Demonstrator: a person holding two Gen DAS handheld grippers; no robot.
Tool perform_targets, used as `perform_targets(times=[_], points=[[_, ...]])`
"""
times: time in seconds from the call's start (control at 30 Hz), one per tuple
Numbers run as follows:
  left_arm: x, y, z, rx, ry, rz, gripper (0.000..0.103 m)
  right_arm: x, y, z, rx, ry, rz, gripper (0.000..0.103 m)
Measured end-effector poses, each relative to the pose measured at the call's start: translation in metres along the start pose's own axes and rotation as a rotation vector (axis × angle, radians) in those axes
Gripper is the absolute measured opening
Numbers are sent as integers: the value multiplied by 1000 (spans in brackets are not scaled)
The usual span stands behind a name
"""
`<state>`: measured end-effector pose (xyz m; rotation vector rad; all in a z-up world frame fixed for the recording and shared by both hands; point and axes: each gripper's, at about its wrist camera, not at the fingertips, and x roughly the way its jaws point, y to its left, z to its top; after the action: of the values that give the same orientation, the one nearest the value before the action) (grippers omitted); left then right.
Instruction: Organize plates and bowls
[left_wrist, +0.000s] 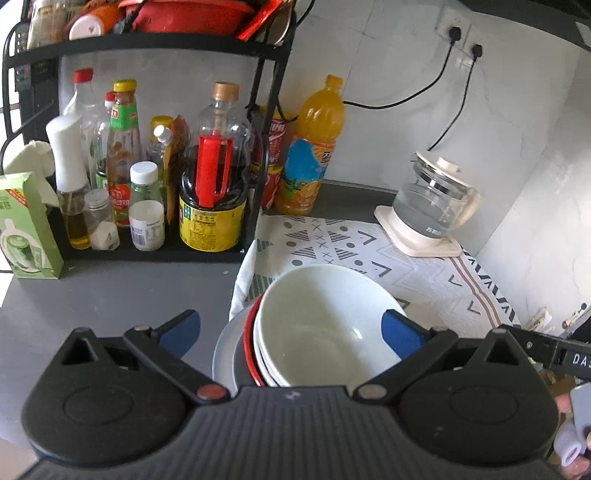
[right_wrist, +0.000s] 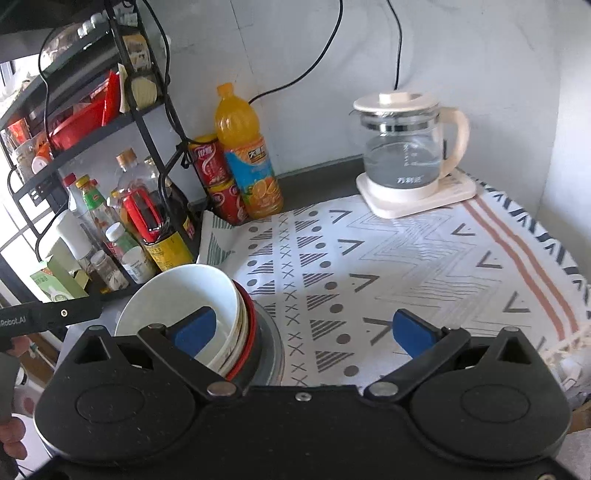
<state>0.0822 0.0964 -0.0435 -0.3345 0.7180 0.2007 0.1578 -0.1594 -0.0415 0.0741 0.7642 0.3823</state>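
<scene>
Left gripper (left_wrist: 291, 328), jaws wide and empty, hangs over a white bowl (left_wrist: 325, 325) nested on bowls and a grey plate (left_wrist: 223, 354), the stack's near side hidden behind its body. Right gripper (right_wrist: 303, 328), also spread empty, has the stack at its left finger (right_wrist: 195, 332) above the patterned cloth (right_wrist: 406, 258).

Stack of bowls and plates (right_wrist: 221, 325) sits at left edge of patterned cloth (right_wrist: 424, 266). Cloth right of stack bare, open for passing through to kettle (right_wrist: 410, 155) at back right corner. Left of stack, black rack (left_wrist: 258, 147) crowded with bottles (left_wrist: 212, 192) blocks way. Orange drink bottle (right_wrist: 245, 155) and red cans (right_wrist: 218, 177) stand against back wall. Grey counter (left_wrist: 110, 295) before rack open.
</scene>
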Motion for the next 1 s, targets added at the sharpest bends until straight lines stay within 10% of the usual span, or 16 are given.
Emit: perform_targets(times=[1.0], points=[[-103, -48, -59, 97, -59, -65, 103, -122, 3, -62, 16, -97, -124, 103]])
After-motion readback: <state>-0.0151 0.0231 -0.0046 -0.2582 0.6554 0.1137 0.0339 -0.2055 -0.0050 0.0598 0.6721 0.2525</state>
